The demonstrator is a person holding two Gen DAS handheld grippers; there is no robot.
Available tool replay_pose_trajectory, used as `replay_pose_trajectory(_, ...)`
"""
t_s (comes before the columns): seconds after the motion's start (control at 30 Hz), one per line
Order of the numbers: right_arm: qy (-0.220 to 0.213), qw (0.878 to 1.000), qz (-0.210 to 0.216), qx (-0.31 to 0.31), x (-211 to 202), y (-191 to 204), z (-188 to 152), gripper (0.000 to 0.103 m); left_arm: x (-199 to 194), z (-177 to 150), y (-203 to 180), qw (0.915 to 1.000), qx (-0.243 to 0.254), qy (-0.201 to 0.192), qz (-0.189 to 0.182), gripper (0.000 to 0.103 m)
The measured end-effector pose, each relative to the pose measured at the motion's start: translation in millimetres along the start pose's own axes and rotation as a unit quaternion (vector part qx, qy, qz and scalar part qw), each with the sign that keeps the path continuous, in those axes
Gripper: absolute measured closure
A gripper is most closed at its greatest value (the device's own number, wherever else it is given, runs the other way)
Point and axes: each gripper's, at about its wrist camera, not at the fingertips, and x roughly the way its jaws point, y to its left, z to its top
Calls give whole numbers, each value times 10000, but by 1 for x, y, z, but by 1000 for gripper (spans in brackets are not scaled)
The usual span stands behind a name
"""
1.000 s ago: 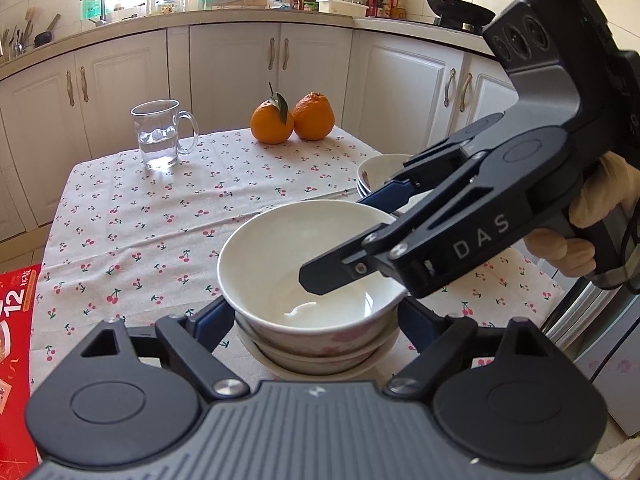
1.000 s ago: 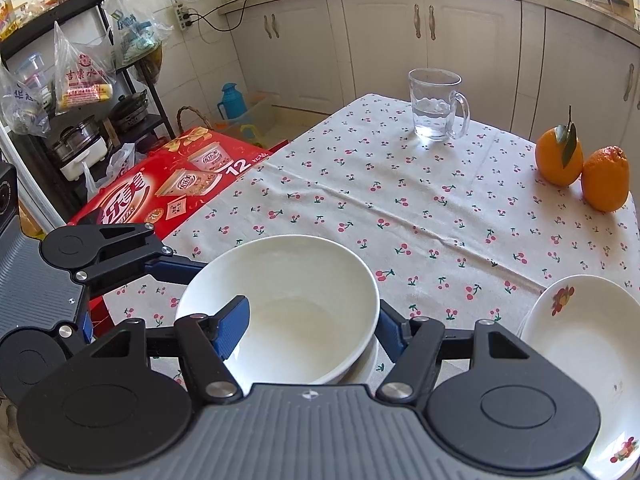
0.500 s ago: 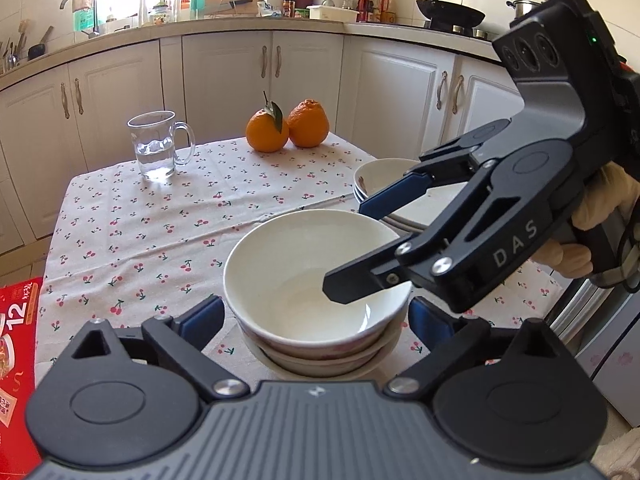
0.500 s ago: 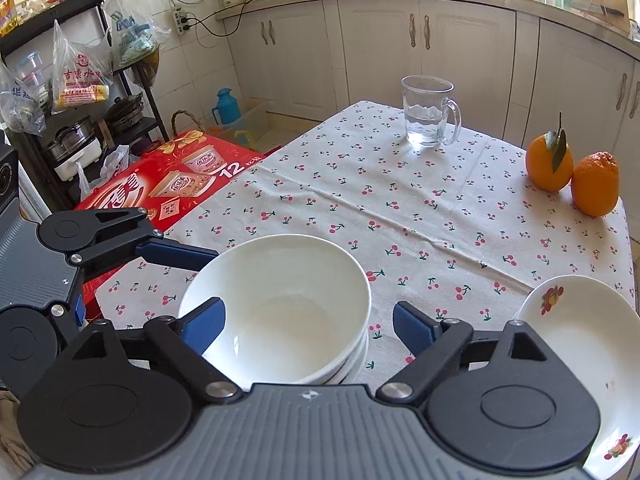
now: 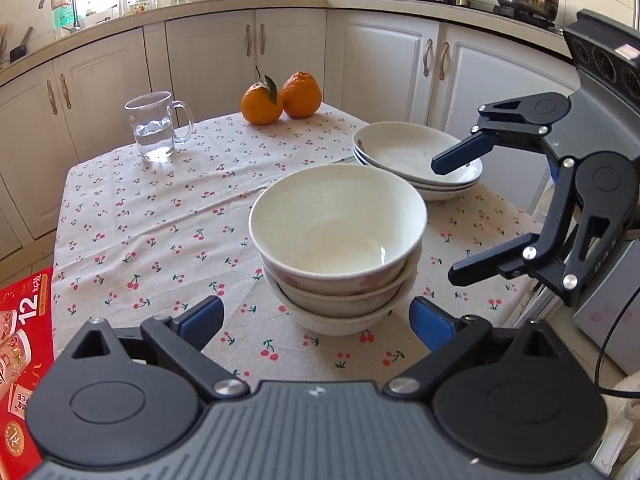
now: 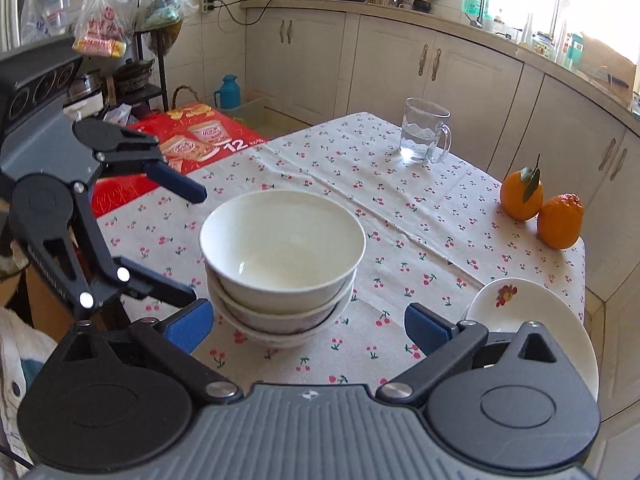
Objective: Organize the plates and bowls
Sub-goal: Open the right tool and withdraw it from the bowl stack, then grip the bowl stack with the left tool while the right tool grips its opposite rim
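Three white bowls sit nested in a stack [image 5: 336, 248] [image 6: 280, 260] on the cherry-print tablecloth [image 5: 160, 220]. My left gripper [image 5: 316, 320] [image 6: 192, 248] is open, its blue pads on either side of the stack's near base and not touching it. My right gripper [image 6: 308, 328] [image 5: 448, 220] stands clear of the bowls to the right of the stack; its jaws are opening wide with nothing between them. Behind the bowls, near the table's right edge, is a stack of shallow white plates [image 5: 416, 156] [image 6: 532, 320] with a flower print.
A glass mug of water [image 5: 154, 126] and two oranges [image 5: 280, 98] stand at the far side of the table. A red carton [image 5: 20, 360] lies on the floor to the left. White kitchen cabinets [image 5: 380, 72] surround the table.
My right gripper let go of the top bowl's rim, opened wide and drew back to the right. My left gripper opened wider and backed off a little from the stack.
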Motion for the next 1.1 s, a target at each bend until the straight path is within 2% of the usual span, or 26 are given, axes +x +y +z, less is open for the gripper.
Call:
replay_pose_trajectory(0.27, 352, 9983, -105, -459, 23, 12, -14, 0, 16, -7, 5, 9992, 287, 248, -152, 4)
replay_pose_trajectory(0.5, 514, 9975, 113, -469, 46, 6, -16, 0, 38, -6, 10, 9958, 609, 569, -385, 4)
replay_pose_trajectory(0.7, 615, 9958, 372, -575, 66, 0, -14, 0, 51, -4, 15, 9906, 1051, 663, -574, 6)
replay_pose_trajectory(0.93, 658, 9926, 741, -701, 75, -6, -5, 2, 61, 5, 24, 9811, 1424, 698, -1106, 7)
replay_pose_trajectory(1.1, 745, 9894, 849, -911, 76, -8, 0, 6, 63, 10, 27, 9745, 1607, 727, -1389, 11)
